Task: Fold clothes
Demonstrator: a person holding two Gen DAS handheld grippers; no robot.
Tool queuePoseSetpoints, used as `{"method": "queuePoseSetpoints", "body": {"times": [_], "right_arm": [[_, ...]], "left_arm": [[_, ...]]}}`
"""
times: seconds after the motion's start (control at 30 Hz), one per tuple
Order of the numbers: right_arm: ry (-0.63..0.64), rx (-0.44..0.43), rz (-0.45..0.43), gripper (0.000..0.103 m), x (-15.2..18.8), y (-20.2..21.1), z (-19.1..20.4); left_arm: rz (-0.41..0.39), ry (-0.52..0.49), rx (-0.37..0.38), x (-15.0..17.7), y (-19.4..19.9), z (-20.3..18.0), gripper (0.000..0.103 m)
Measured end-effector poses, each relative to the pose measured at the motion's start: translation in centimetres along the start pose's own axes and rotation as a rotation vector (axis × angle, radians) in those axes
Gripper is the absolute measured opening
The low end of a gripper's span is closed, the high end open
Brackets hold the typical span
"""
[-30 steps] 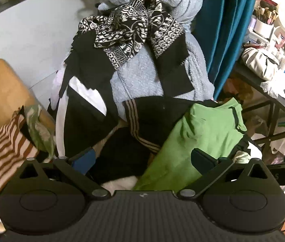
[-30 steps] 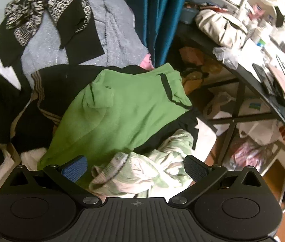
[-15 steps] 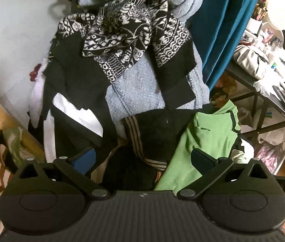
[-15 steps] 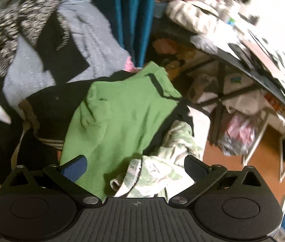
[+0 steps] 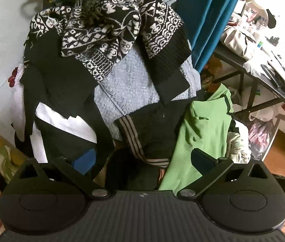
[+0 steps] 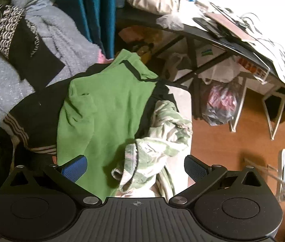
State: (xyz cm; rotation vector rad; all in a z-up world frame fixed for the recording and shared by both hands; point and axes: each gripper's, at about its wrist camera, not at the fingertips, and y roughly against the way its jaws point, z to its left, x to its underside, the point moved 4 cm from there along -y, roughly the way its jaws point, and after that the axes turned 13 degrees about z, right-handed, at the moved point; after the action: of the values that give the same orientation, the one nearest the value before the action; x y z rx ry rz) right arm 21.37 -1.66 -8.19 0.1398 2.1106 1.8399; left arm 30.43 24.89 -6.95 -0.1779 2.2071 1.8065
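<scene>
A cluttered dark desk point(image 6: 219, 34) stands on the wooden floor point(image 6: 219, 141).

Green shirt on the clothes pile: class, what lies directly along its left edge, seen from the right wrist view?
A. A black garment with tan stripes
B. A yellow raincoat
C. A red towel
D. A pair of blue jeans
A: in the right wrist view the green shirt overlaps a black garment with tan stripes on its left; no red towel, yellow raincoat or jeans show there.

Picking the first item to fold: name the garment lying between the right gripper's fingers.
The pale green-and-white crumpled garment, beside the bright green shirt.
</scene>
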Motion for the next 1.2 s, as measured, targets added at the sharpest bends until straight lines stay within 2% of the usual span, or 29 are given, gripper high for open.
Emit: {"method": "queuePoseSetpoints", "body": {"times": [0.2,0.37,0.5,0.73,0.9,1.2], "right_arm": [[-0.049,-0.007,0.008,0.102,0.5,-0.1,-1.1],[-0.033,-0.057,0.005,0.102,-0.6,-0.5,-2.1],[0.011,-0.101,-0.004,0.102,-2.1,-0.4,-2.9],[0.097,-0.125,-0.022,0.102,-3.5,-0.5,-4.9],[0.133,-0.132,-0.038,0.102,-3.9,-0.7,-6.5],[0.128,-0.128,-0.021,0.102,-3.5,-1.5,-8.4]], "left_arm": [[0.003,-0.02,-0.017,0.1,0.1,-1.3,0.102],[-0.015,0.001,-0.07,0.1,1.0,-2.5,0.102],[-0.042,0.061,-0.101,0.6,1.9,-3.5,0.102],[-0.048,0.109,-0.127,2.2,1.8,-6.3,0.102],[-0.067,0.168,-0.119,3.3,1.9,-7.3,0.102],[-0.045,0.176,-0.104,3.8,1.1,-8.5,0.102]]}}
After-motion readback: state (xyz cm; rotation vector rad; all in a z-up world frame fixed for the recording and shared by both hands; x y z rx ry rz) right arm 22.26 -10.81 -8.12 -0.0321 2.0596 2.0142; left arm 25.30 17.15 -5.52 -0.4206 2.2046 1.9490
